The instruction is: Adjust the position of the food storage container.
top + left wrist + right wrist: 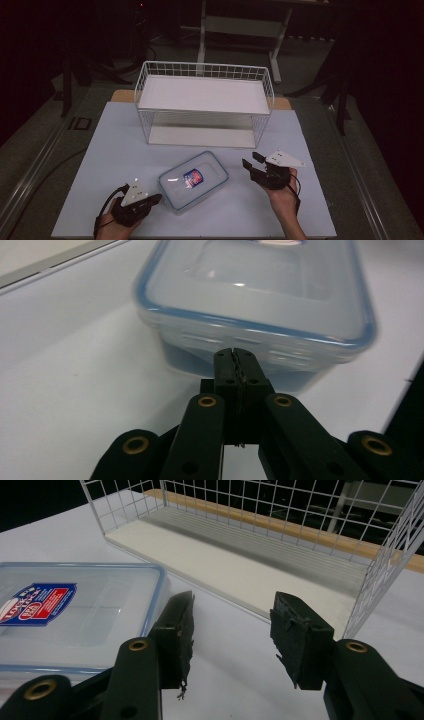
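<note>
A lidded container (193, 181) lies on the tabletop (100, 165), in front of a wire shelf rack (205, 102) standing farther back. The left hand-held gripper (150, 200) sits just beside the container's near left corner, and the right hand-held gripper (253, 163) lies to the container's right, apart from it.

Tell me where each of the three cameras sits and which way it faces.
High view: above the near edge, looking down at the table, wire shelf, both hands.
Left gripper view: on the left gripper, jaws closed, facing the plastic box.
Right gripper view: on the right gripper, jaws apart, facing the shelf.
All share the box.
</note>
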Available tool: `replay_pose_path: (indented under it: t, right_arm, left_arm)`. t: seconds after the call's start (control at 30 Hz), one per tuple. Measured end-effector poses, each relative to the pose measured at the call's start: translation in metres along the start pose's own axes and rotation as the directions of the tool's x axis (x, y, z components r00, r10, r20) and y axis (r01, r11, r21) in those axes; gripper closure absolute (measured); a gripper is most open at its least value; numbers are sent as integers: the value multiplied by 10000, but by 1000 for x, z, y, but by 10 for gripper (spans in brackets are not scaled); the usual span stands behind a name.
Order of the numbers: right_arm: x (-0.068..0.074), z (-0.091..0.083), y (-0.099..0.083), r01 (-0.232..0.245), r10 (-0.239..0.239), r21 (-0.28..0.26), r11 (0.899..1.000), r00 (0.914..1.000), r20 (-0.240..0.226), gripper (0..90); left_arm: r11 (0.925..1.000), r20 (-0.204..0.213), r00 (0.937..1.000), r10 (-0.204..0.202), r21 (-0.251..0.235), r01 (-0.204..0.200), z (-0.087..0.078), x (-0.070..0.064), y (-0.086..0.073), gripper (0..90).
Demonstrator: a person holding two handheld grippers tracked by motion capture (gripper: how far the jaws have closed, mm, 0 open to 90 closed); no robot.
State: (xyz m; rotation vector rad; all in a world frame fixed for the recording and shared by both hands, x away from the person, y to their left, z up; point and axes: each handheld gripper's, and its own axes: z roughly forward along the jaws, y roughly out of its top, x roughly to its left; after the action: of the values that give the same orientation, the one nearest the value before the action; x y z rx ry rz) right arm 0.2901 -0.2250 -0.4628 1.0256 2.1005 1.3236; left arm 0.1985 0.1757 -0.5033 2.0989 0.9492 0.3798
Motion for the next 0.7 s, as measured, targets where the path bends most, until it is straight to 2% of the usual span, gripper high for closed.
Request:
replay_pose_path:
  t: [0.27, 0.43, 0.63, 0.7]
  right_arm:
    - [1, 4, -1, 107, -107, 148, 9998, 9999, -37, 512]
    - [1, 8, -1, 176, -175, 293, 9994, 9998, -45, 517]
    - [-2, 17, -5, 173, -170, 625, 9979, 9998, -46, 582]
    - [-3, 20, -7, 98, -99, 712, 9974, 10000, 4, 602]
  left_arm:
    - [9998, -349, 9992, -203, -10, 203, 8, 9, 8, 898]
    - [9992, -565, 9976, -396, -50, 394, 21, 17, 19, 898]
    - [9979, -712, 9954, -648, -118, 641, 36, 24, 33, 898]
    - [9968, -742, 9943, -769, -288, 749, 40, 26, 38, 898]
